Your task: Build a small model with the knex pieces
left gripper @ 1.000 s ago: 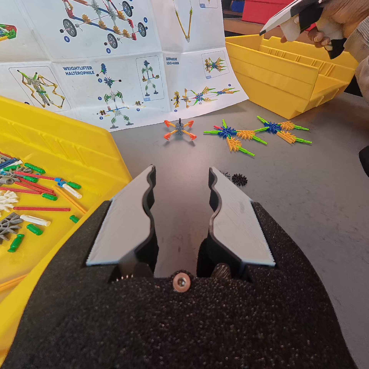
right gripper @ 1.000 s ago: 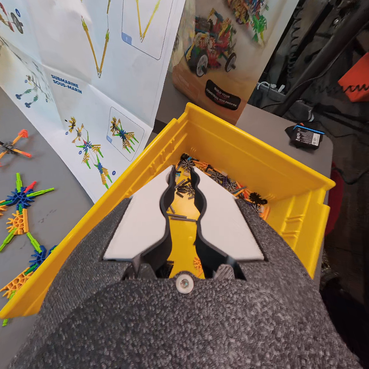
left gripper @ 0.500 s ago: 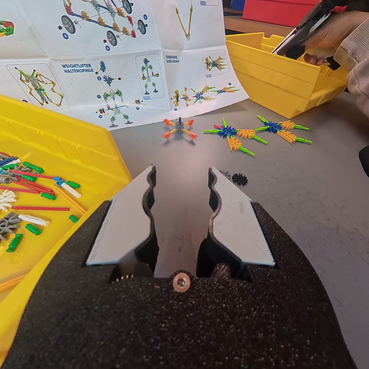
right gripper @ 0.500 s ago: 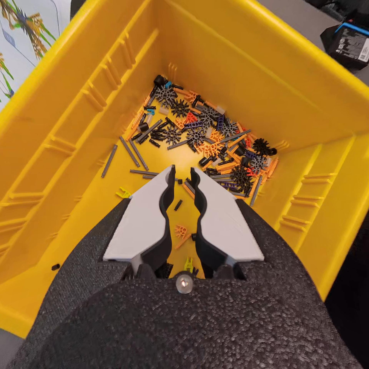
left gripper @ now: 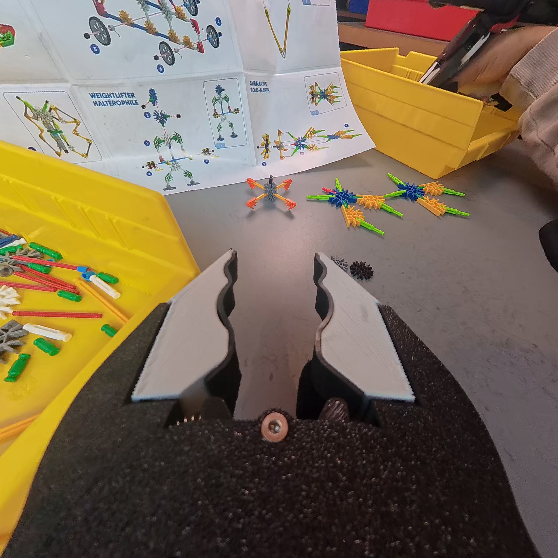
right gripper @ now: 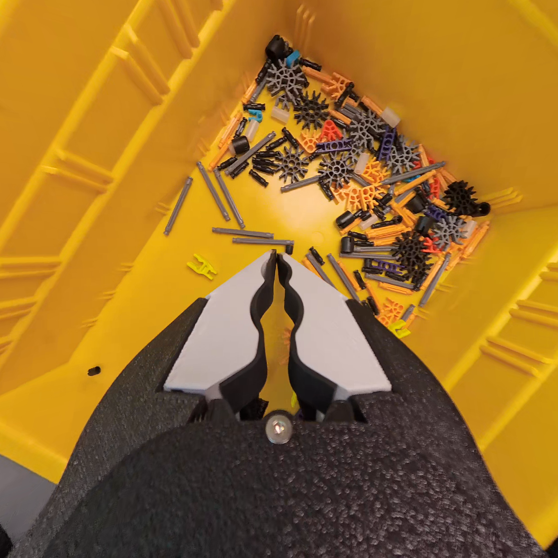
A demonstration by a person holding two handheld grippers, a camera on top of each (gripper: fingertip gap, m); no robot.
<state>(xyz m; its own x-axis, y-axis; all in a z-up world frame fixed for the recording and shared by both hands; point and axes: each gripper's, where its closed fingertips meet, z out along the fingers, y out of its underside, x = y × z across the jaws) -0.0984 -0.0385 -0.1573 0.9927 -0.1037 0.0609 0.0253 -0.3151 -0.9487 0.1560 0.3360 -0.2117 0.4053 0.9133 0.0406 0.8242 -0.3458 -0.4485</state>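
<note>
My left gripper [left gripper: 273, 256] is open and empty, low over the grey table [left gripper: 453, 317]. A dark grey toothed connector [left gripper: 338, 262] and a black one [left gripper: 361, 269] lie just right of its right fingertip. Ahead lie an orange-and-grey cross piece [left gripper: 269, 193] and two blue, orange and green star builds [left gripper: 356, 202] [left gripper: 422, 193]. My right gripper [right gripper: 276, 255] is down inside a yellow bin [right gripper: 105, 151] with its tips pinched together just short of two grey rods [right gripper: 262, 238] and a short black rod [right gripper: 290, 249]. Whether the tips hold a piece I cannot tell. It also shows in the left wrist view [left gripper: 453, 54].
A heap of black, grey, orange and purple rods and connectors [right gripper: 377, 181] fills the bin's far corner. A yellow clip [right gripper: 201, 265] lies left of the tips. A second yellow bin [left gripper: 90, 241] of red, green and white pieces stands at the left. An instruction sheet [left gripper: 181, 105] leans behind. The tips of one gripper are about 45 centimeters away from the tips of the other.
My right gripper swung from above the bin's rim down into the bin, moved closer to its floor and closed its fingers. My left gripper stayed still and open.
</note>
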